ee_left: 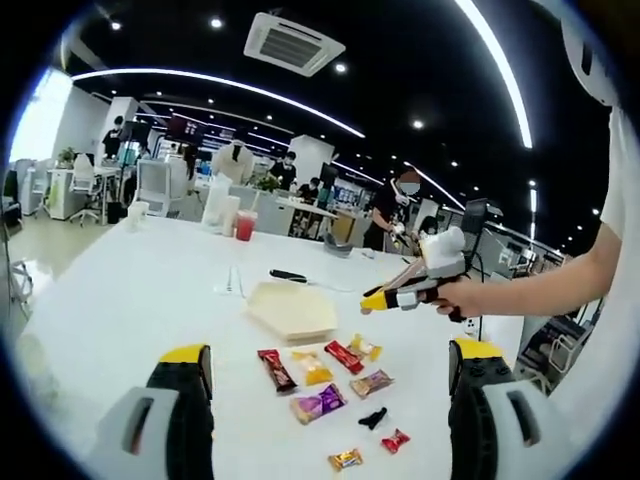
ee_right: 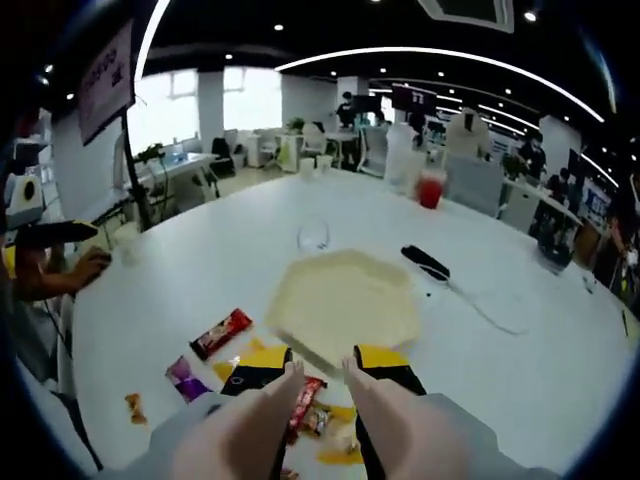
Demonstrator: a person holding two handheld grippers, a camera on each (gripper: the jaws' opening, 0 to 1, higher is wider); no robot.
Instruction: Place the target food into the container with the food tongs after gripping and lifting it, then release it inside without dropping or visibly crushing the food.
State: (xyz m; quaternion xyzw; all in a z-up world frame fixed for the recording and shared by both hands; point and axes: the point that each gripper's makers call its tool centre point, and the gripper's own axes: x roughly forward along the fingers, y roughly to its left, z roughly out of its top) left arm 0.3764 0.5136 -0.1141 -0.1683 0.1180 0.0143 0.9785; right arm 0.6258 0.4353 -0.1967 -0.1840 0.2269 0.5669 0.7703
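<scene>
A pale hexagonal container (ee_left: 292, 308) (ee_right: 345, 300) lies on the white table. Several wrapped snacks sit in front of it: a dark red bar (ee_left: 276, 369) (ee_right: 221, 333), a purple pack (ee_left: 319, 403) (ee_right: 186, 378), yellow and red packs, and small candies. My left gripper (ee_left: 330, 360) hangs wide open above the snacks, holding nothing. My right gripper (ee_right: 322, 362) (ee_left: 400, 297) is shut on pale food tongs (ee_right: 255, 425). The tong tips sit slightly apart over a red pack (ee_right: 305, 395), just short of the container's near edge.
A black pen-like object (ee_left: 288, 276) (ee_right: 425, 262) lies beyond the container. A red drink cup (ee_left: 245, 225) (ee_right: 430, 188) and a clear glass (ee_right: 313, 235) stand farther back. A person's hand (ee_left: 480, 297) holds the right gripper. People and desks fill the office behind.
</scene>
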